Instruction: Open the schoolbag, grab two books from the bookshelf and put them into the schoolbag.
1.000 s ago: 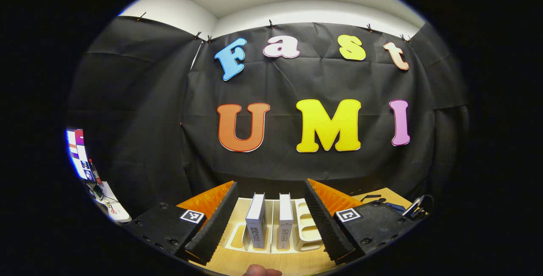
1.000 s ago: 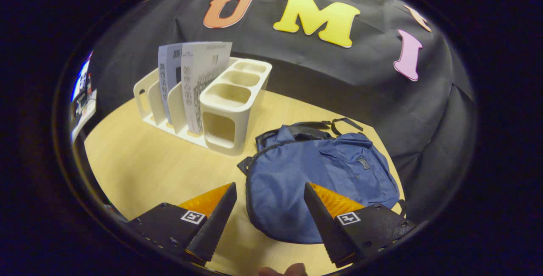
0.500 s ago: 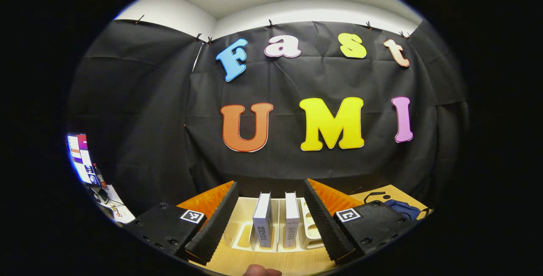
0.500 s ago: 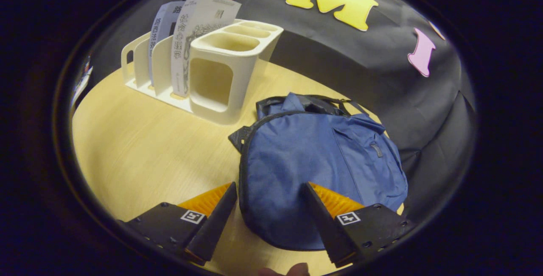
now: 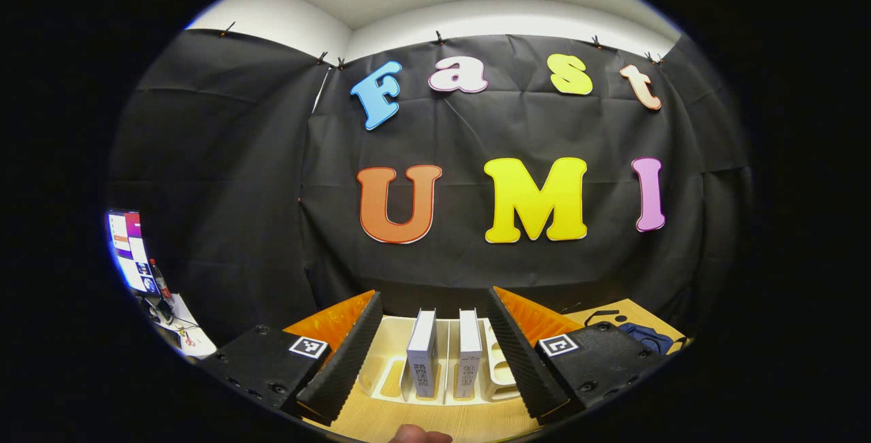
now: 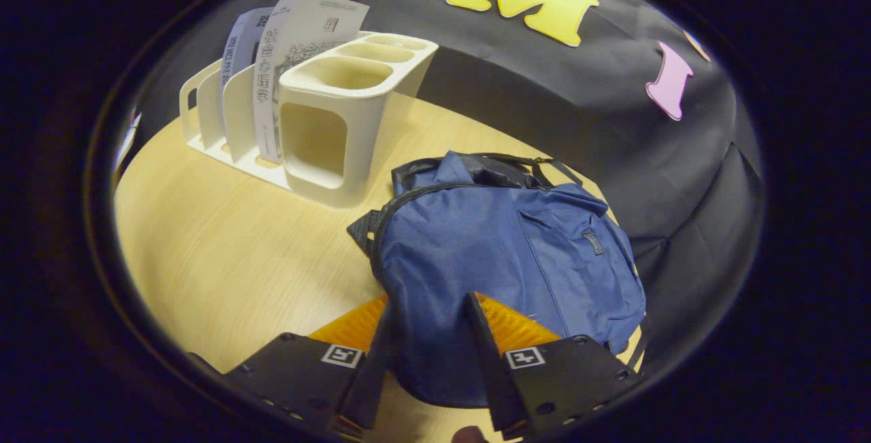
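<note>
bookshelf [image 6: 326, 123] just beside schoolbag [image 6: 503, 259], books [image 6: 286, 55] upright

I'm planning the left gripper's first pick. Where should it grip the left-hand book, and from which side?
Grip the left-hand book by its upper spine edge, coming straight in from the front. It stands upright in the bookshelf, spine outward, with the open left gripper already facing it.

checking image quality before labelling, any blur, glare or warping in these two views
Left gripper view: sharp and evenly lit, no glare; the fisheye bows the wall and ceiling, while the books between the fingers stay crisp. Right gripper view: dimmer toward the edges, strong warping bends the bookshelf and table; the bag is clear, and the gripper close to the lens looks slightly soft.
</note>
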A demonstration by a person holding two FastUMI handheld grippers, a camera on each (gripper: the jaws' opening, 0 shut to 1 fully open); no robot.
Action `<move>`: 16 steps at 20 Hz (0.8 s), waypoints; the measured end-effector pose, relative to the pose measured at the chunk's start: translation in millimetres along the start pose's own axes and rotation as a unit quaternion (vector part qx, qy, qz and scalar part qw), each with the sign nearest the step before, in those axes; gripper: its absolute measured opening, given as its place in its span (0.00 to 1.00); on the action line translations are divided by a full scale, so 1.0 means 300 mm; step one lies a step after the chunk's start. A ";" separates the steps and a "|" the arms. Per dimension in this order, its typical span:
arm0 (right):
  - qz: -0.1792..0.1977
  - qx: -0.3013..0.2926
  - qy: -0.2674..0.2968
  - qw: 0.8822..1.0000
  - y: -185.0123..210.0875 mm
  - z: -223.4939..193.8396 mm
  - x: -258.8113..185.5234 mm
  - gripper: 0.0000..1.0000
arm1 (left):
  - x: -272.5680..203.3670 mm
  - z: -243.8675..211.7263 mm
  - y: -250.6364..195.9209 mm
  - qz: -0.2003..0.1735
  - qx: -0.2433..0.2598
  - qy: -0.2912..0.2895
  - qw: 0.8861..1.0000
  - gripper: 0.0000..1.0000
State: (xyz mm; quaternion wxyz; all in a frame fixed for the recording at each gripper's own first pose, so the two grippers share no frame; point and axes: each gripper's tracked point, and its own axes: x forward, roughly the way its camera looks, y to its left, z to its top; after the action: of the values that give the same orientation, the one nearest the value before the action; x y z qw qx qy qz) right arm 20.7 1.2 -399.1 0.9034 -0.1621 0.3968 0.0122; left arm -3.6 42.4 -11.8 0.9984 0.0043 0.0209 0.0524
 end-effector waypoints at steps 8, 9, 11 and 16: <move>0.042 0.043 0.012 0.998 -0.036 0.055 -0.047 0.00 | 0.032 -0.017 0.008 0.001 -0.003 0.006 1.000 0.96; 0.045 0.047 0.006 0.998 -0.054 0.084 -0.064 0.00 | 0.038 -0.023 0.007 -0.001 -0.002 0.008 1.000 0.96; 0.044 0.054 -0.013 0.997 -0.105 0.141 -0.117 0.00 | 0.059 -0.033 0.007 -0.005 -0.001 0.014 1.000 0.96; 0.022 0.057 -0.062 0.996 -0.306 0.271 -0.269 0.00 | 0.124 -0.058 -0.001 -0.022 0.004 0.032 0.999 0.96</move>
State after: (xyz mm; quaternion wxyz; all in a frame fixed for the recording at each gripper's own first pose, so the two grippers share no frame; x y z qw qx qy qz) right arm 37.2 -52.6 -263.4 0.9334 -0.1007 0.3439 0.0198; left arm 32.7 46.1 -30.8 0.9981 0.0061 0.0529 0.0304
